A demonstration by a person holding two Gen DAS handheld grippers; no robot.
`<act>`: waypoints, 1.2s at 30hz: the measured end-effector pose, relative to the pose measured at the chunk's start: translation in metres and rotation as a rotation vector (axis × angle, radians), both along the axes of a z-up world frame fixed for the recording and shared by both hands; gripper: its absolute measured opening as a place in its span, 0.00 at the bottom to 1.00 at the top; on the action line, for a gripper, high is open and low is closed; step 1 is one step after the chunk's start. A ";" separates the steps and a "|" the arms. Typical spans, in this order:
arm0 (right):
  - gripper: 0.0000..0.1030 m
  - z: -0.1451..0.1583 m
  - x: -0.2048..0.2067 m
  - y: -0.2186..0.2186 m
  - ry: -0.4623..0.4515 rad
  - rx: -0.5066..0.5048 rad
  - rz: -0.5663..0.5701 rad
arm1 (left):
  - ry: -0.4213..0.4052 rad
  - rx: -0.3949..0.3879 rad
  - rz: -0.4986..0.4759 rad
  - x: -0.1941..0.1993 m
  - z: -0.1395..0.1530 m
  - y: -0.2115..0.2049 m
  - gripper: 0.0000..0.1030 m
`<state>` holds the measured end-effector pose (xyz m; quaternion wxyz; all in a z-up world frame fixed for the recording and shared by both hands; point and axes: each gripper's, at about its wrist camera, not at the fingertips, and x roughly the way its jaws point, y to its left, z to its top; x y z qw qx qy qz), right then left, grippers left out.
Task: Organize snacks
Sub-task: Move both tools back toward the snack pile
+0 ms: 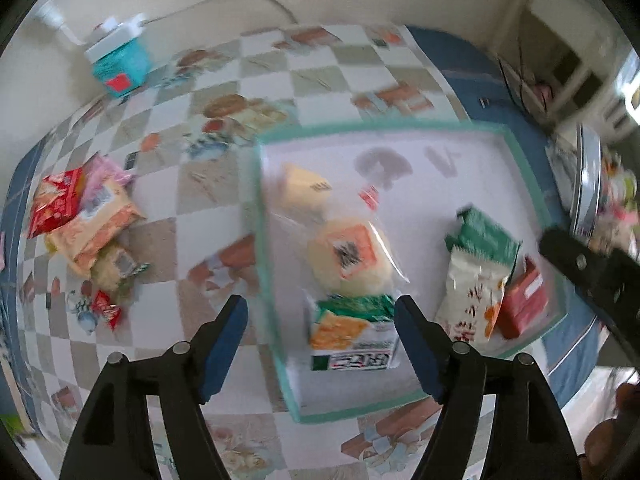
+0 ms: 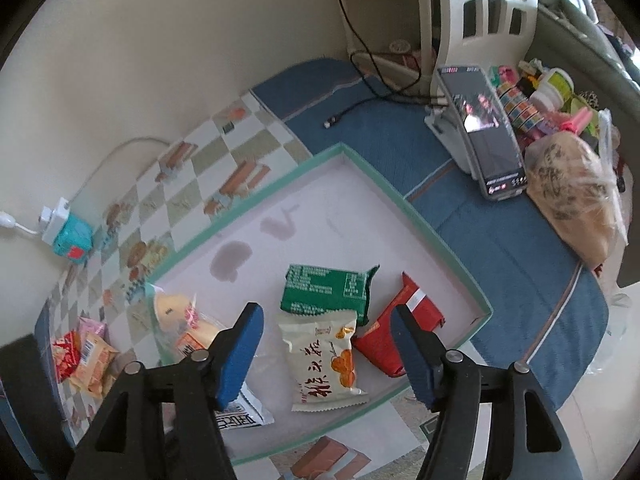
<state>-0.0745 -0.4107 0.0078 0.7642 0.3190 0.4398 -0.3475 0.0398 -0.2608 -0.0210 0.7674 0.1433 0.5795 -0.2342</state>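
Both grippers released over the tray, snacks part sorted

Left gripper point(image 1: 320, 344) jaws apart, nothing held, above the green-and-orange cracker pack point(image 1: 352, 332) lying in the mint-rimmed tray point(image 1: 260, 240); right gripper point(image 2: 326, 350) also spread and empty over the white persimmon-print packet point(image 2: 322, 360), likely just dropped so packs lie flat side by side. Further off, loose snack pile point(image 1: 84, 220) on the checked tablecloth point(image 1: 224, 184) awaits pickup
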 end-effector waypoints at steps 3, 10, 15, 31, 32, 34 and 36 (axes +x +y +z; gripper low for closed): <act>0.71 0.010 -0.002 0.002 -0.017 -0.018 -0.003 | -0.006 -0.040 0.089 0.015 0.016 0.024 0.90; 0.86 0.021 0.002 0.010 -0.033 -0.046 0.012 | -0.060 -0.084 0.321 0.052 0.042 0.097 0.92; 0.93 0.022 0.009 0.020 -0.027 -0.058 0.036 | -0.110 -0.060 0.498 0.074 0.048 0.152 0.93; 1.00 0.028 0.057 0.087 -0.031 -0.077 0.183 | -0.140 -0.041 0.802 0.096 0.048 0.278 0.93; 1.00 0.028 0.061 0.093 -0.029 -0.080 0.197 | -0.141 -0.042 0.813 0.097 0.048 0.283 0.93; 1.00 0.029 0.068 0.103 -0.025 -0.088 0.221 | -0.144 -0.041 0.836 0.098 0.049 0.298 0.93; 1.00 0.029 0.074 0.114 -0.019 -0.096 0.245 | -0.145 -0.038 0.857 0.098 0.049 0.311 0.93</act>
